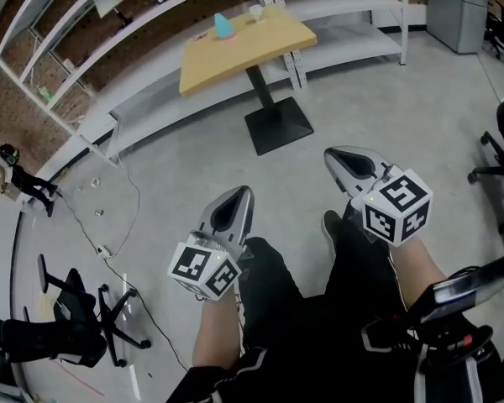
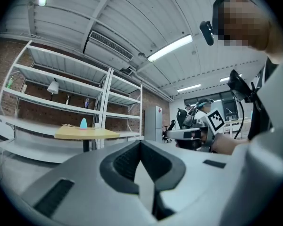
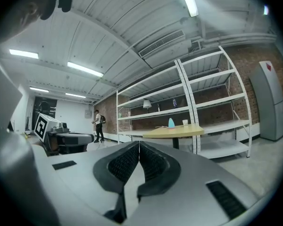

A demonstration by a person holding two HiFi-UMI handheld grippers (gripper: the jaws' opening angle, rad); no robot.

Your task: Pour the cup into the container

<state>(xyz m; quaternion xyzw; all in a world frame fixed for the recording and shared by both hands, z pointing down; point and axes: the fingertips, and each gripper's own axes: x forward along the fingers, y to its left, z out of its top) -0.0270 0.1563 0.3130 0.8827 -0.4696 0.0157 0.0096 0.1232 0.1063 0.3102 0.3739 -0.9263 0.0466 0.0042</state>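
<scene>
Well, left gripper and right gripper fingers pressed together (nothing held); cup on worktop at 12 o'clock.

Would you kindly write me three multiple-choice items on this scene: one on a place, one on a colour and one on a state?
1. Where is the cup?
A) in a sink
B) on the table
C) on a stool

2. What colour is the rounded object near the cup?
A) red
B) black
C) light blue

3. How do the left gripper and the right gripper stand?
A) both shut, empty
B) both wide open
C) each shut on a spoon

Answers:
1 B: the head view shows it standing on the yellow top, near the far edge.
2 C: it shows light blue in every view.
3 A: in each gripper view the pads meet with nothing between them.
</scene>
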